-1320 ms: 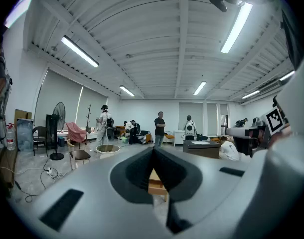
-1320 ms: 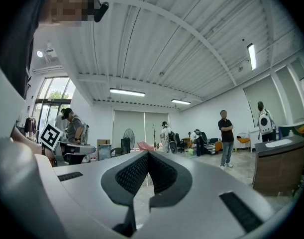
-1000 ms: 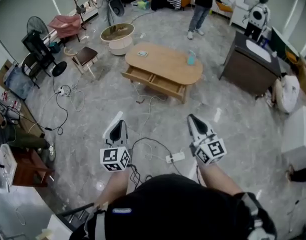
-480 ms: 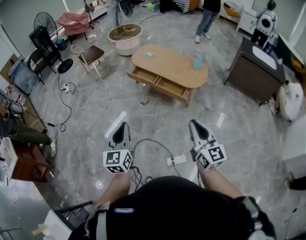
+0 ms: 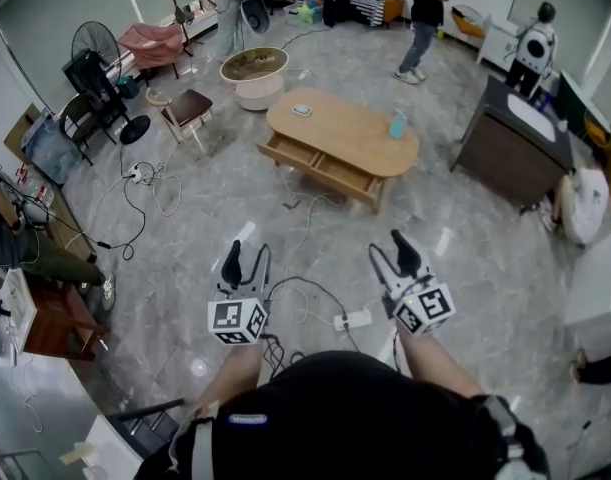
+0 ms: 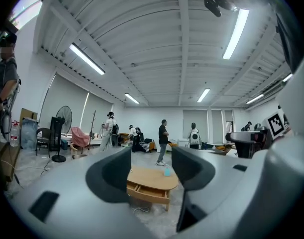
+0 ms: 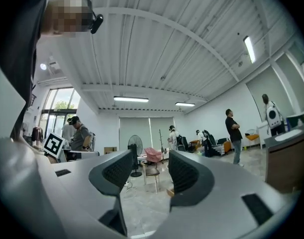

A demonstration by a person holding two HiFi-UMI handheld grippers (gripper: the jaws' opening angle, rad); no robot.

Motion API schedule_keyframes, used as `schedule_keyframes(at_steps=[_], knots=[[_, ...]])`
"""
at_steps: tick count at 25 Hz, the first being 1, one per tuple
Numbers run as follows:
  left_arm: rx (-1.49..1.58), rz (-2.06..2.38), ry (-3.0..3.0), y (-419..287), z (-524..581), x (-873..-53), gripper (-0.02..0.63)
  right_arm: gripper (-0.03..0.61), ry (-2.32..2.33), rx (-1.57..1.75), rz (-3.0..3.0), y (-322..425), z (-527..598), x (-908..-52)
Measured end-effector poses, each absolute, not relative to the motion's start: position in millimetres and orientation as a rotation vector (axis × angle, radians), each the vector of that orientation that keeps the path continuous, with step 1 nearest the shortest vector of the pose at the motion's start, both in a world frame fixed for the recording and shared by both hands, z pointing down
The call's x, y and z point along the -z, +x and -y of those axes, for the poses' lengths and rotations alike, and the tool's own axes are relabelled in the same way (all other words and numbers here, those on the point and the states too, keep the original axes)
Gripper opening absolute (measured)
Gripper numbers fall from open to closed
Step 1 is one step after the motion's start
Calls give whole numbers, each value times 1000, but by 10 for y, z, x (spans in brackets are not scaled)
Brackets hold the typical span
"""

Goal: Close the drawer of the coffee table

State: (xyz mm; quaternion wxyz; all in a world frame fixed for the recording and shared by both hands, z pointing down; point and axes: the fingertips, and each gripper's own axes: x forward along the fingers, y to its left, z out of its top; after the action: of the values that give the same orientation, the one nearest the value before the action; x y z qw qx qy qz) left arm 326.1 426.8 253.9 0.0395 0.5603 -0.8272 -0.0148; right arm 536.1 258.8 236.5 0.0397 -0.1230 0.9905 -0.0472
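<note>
Wood-toned and oval, the coffee table (image 5: 340, 128) stands well out across the grey floor. Its drawer (image 5: 320, 165) is pulled out of the near long side and not yet pushed in. The change is at the tongs: the left gripper (image 5: 248, 256) and the right gripper (image 5: 390, 251) have both just been opening. Each stands released, jaws apart, with nothing between them. The left gripper view looks through its gap straight at the far-off table and drawer. The right gripper view looks through its gap at a chair (image 7: 151, 170) and a standing fan (image 7: 134, 151). Both grippers are held level in front of the person, well apart from the table. I take this as getting ready rather than acting: nothing touches the drawer front, and the whole approach is yet to be made. A white cable (image 5: 300, 203) and a power strip (image 5: 353, 319) lie on the floor along the way, so footing may need care.
</note>
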Motion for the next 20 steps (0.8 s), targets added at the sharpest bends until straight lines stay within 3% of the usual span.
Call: schedule_keyframes(at_steps=[3, 20], knots=[[56, 2561, 1713, 3240, -4301, -2487, 253, 202, -369, 44, -3021, 5406, -2602, -2264], [44, 2637, 1623, 3224, -4362, -2432, 253, 202, -391, 71, -2962, 5551, -2435, -2190]])
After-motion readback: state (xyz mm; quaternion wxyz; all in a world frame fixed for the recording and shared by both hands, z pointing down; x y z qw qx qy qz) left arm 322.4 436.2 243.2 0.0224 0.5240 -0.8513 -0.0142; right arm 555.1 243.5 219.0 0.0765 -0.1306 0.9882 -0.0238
